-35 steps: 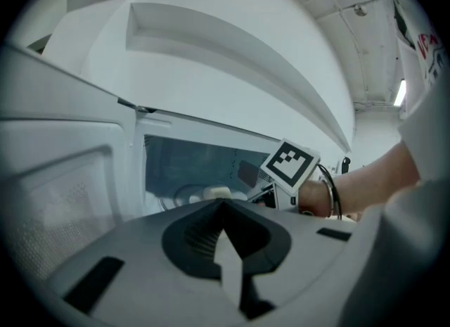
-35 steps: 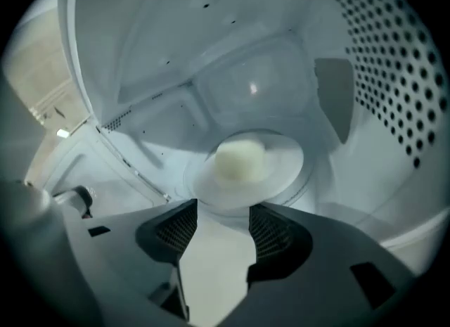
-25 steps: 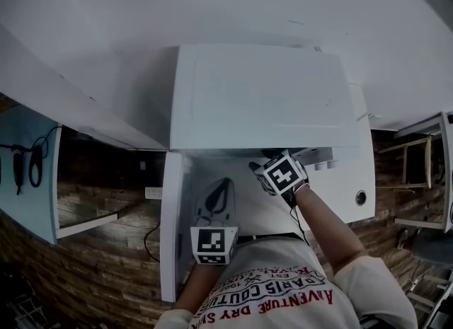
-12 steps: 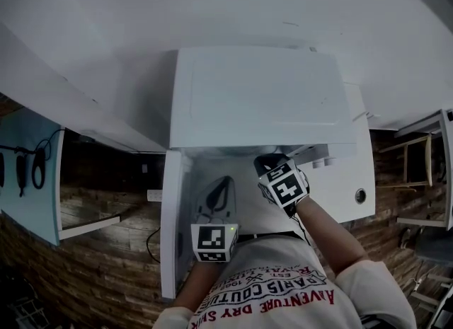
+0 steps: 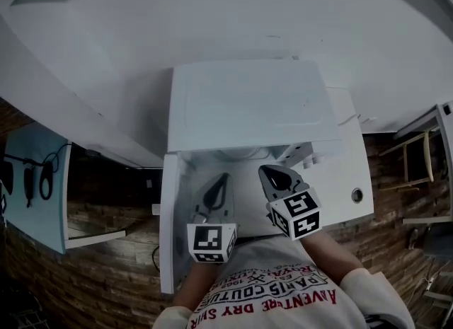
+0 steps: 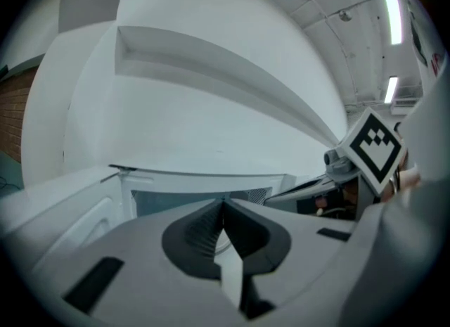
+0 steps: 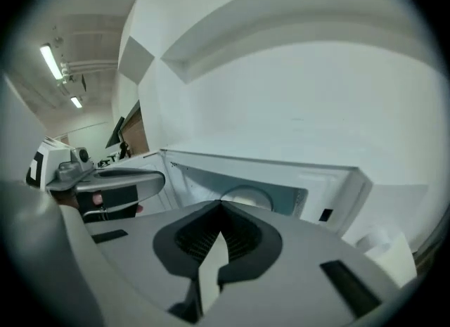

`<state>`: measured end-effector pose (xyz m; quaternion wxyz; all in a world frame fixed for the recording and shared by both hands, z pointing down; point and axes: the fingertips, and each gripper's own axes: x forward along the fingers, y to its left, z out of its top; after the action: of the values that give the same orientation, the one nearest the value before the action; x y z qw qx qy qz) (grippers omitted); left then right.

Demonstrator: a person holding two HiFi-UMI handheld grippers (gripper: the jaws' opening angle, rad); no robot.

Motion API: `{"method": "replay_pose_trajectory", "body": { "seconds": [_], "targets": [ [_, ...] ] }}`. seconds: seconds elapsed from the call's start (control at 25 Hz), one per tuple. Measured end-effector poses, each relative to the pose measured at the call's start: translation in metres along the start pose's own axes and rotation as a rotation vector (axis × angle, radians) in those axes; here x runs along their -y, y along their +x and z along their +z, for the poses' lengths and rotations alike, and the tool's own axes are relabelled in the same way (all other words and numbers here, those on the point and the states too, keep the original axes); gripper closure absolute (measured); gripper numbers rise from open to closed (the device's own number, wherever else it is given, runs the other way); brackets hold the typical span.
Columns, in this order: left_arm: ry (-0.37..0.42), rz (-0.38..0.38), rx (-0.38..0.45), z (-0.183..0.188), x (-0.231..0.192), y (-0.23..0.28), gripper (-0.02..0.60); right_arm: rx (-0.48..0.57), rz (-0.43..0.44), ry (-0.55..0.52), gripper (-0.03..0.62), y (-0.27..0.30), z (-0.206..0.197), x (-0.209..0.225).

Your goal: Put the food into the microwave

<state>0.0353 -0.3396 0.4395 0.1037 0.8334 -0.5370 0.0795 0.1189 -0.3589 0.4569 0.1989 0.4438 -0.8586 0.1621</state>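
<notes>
Two hand-held grippers, one microwave, one dish.

Microwave [image 5: 248,108]: white, on a white counter [image 5: 352,168] against a white wall. Its door [image 5: 168,228] is swung open at the left of the head view and the cavity is exposed.

Dish [image 7: 246,196]: round and pale, lying inside the cavity, seen past the jaw tips in the right gripper view. Whether it carries food cannot be made out.

Left gripper [image 6: 223,204]: jaws pressed together tip to tip, nothing between them. It is held in front of the open cavity, beside the door.

Right gripper [image 7: 221,206]: jaws have just been closing and now meet, nothing between them. It is held in front of the cavity, clear of the dish, just beside the left gripper.
</notes>
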Motion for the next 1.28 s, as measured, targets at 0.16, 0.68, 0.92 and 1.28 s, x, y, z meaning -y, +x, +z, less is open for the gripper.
{"method": "replay_pose_trajectory", "body": {
  "seconds": [0.16,0.68,0.92,1.28],
  "targets": [
    [0.069,0.003,0.059,0.026,0.001,-0.009,0.575,0.150,-0.060,-0.034,0.582,-0.024,0.032,0.002],
    [0.070,0.040,0.093,0.045,-0.009,-0.016,0.575,0.226,-0.069,-0.042,0.582,-0.029,0.046,0.003],
    [0.078,0.036,0.084,0.040,-0.009,-0.014,0.575,0.221,-0.058,-0.025,0.582,-0.025,0.044,0.003],
    [0.074,0.026,0.090,0.039,-0.009,-0.016,0.575,0.216,-0.046,-0.008,0.583,-0.029,0.041,-0.004]
  ]
}}
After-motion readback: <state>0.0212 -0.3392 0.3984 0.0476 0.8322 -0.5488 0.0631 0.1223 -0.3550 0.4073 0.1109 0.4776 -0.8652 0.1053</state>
